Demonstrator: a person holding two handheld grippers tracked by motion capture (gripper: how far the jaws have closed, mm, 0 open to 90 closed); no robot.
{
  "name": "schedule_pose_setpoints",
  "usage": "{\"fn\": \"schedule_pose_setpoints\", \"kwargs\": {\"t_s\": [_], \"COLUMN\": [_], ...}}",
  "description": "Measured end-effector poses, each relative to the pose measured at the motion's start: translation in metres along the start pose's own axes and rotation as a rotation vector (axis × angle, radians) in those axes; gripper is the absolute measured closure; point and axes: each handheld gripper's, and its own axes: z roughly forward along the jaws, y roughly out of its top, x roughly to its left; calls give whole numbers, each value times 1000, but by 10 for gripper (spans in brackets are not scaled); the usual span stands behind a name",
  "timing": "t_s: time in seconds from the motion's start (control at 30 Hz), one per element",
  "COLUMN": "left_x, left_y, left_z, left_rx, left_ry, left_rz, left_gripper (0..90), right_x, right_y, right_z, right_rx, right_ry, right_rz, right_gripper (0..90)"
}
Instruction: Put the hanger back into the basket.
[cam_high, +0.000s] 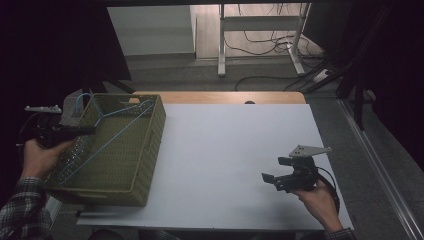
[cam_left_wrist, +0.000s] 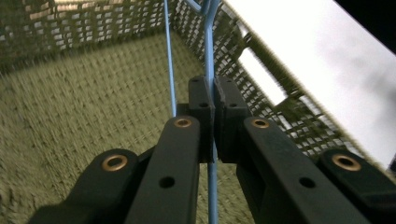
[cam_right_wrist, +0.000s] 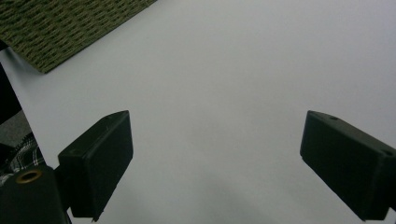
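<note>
A green woven basket (cam_high: 142, 150) stands on the left part of the white table. A thin blue wire hanger (cam_high: 117, 122) lies slanted across its inside, its hook up at the far left rim. My left gripper (cam_high: 90, 130) reaches in over the basket's left rim and is shut on the hanger's wire. In the left gripper view the blue hanger (cam_left_wrist: 209, 51) runs straight up from between the closed pads (cam_left_wrist: 201, 105), above the basket's woven floor (cam_left_wrist: 93, 107). My right gripper (cam_high: 267, 179) hovers low over the table's right part, jaws wide apart with only bare white tabletop between the pads (cam_right_wrist: 100, 158).
The white table (cam_high: 225, 150) has a wooden strip (cam_high: 225, 97) along its far edge. Beyond it stand a white desk frame (cam_high: 260, 37) and loose cables (cam_high: 280, 80) on the floor. A corner of the basket (cam_right_wrist: 60, 28) shows in the right gripper view.
</note>
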Motion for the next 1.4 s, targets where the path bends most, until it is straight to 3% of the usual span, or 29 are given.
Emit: {"fn": "schedule_pose_setpoints", "kwargs": {"t_s": [0.2, 0.37, 0.43, 0.53, 0.67, 0.77, 0.83, 0.97, 1.07, 1.13, 1.4], "left_x": [11, 14, 15, 9, -3, -18, -35, -68, -93, -107, -147], "left_y": [-12, -14, -13, -13, -17, -18, -17, -17, -18, -19, -34], "left_z": [23, 33, 32, 29, 23, 20, 18, 17, 18, 20, 33], "left_rx": [74, 134, 129, 125, 75, 36, -4, -40, -72, -92, -90], "left_ry": [42, 159, 194, 251, 244, 223, 191, 152, 112, 69, 26], "left_rz": [-66, -114, -145, -134, -135, -84, -42, 32, 74, 79, 115], "left_gripper": [877, 863, 766, 588, 436, 340, 278, 182, 140, 129, 69], "right_x": [0, 1, 1, 0, 0, 0, 1, 4, 5, 6, 10], "right_y": [-3, -5, -6, -7, -8, -9, -10, -12, -15, -17, -23], "right_z": [4, 7, 8, 6, 4, 2, -1, -7, -11, -13, -19], "right_rx": [19, 37, 38, 34, 22, 18, 11, -4, -6, -9, -21], "right_ry": [1, -3, -6, -6, -15, -17, -14, -13, -22, -24, -29], "right_rz": [-1, -11, -13, -8, -8, -10, -6, 1, 0, 4, 12], "right_gripper": [95, 95, 95, 95, 83, 65, 54, 30, 19, 12, 15]}}
